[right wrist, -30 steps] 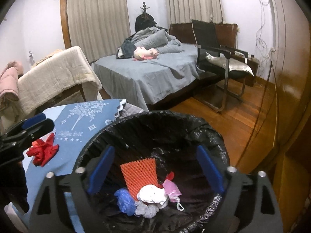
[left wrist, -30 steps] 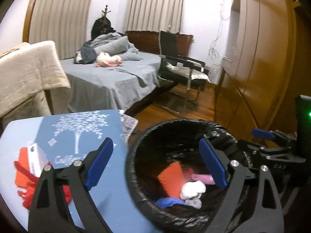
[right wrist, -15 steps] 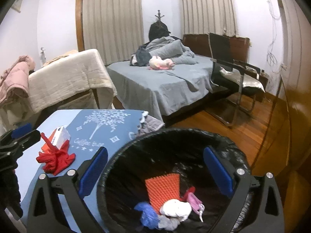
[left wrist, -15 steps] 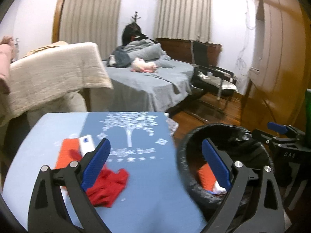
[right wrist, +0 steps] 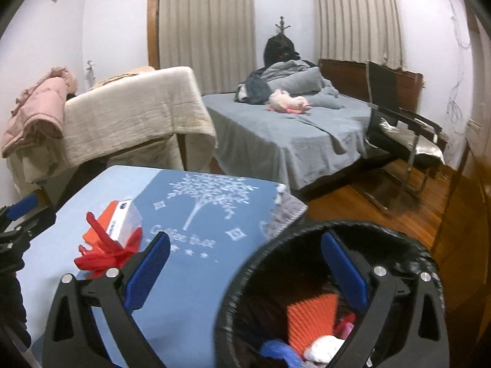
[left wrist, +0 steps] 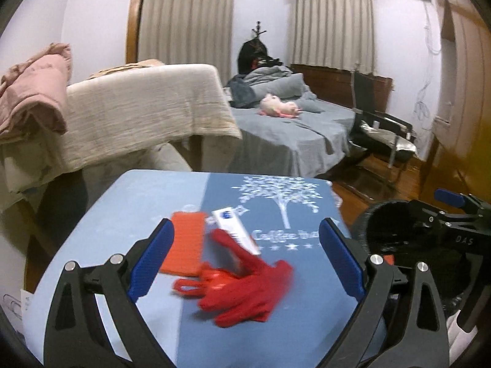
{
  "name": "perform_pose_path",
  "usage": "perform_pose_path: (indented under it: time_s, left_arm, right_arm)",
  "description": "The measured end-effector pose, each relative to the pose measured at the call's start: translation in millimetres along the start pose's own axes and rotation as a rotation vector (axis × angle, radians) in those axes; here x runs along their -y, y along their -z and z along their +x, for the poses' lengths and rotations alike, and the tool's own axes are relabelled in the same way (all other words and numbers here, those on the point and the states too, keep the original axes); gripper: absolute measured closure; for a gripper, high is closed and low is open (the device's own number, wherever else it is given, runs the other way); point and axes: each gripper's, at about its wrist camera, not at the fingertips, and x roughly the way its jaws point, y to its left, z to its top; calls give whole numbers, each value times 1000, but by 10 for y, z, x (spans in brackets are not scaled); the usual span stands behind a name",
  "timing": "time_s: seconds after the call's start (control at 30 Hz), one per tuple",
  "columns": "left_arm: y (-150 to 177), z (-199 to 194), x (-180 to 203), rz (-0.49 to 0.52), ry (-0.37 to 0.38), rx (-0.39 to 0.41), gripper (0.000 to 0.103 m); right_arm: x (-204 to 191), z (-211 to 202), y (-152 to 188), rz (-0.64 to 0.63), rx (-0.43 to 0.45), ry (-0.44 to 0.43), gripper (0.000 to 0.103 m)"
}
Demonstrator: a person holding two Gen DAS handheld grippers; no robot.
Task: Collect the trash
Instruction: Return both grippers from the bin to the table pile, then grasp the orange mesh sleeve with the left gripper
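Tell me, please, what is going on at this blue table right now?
A person is collecting trash with two handheld tools. The left tool is open over the red glove, orange mesh sleeve and small white box lying on the blue tablecloth. The right tool is open and empty at the black-lined trash bin, which already holds some trash.

"DAS" on right gripper (left wrist: 460, 233) (white)

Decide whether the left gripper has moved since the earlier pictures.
Yes. The left gripper swung left, away from the black-lined trash bin, and now faces the red glove.
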Motion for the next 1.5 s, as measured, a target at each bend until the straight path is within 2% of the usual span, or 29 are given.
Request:
perform_pose_path:
  time_s: [0.4, 0.63, 0.77, 0.83, 1.07, 1.27, 1.4, 1.47, 1.5]
  left_arm:
    - [91, 365, -701, -64, -135, -49, 10]
    - [166, 592, -979, -86, -172, -91, 11]
    - [241, 755, -1075, -97, -176, -123, 12]
    - [272, 834, -1100, -97, -173, -140, 15]
    - [397, 1166, -1135, -117, -148, -225, 18]
    - [489, 1438, -1111, -133, -106, -308, 28]
    - [532, 1587, -1059, -143, -50, -366, 40]
    - [527, 1615, -1048, -145, -40, -369, 43]
    - [524, 1622, -1044, -146, -29, -368, 51]
  right_arm:
    - [-665, 643, -56, -83, -28, -75, 6]
    - [-991, 983, -31, -111, -71, -128, 7]
    - [-1113, 1112, -18, -121, -86, -140, 10]
    - [-1141, 1160, -3, -121, -96, -146, 12]
    - [-1125, 1259, 46, -119, -122, -153, 16]
    - [-1105, 1320, 97, -117, -143, -160, 18]
    - [-1096, 1336, 102, -120, -148, -167, 19]
    - [-1095, 1337, 99, -121, -148, -170, 20]
    - [-1092, 1337, 97, -121, -148, -172, 20]
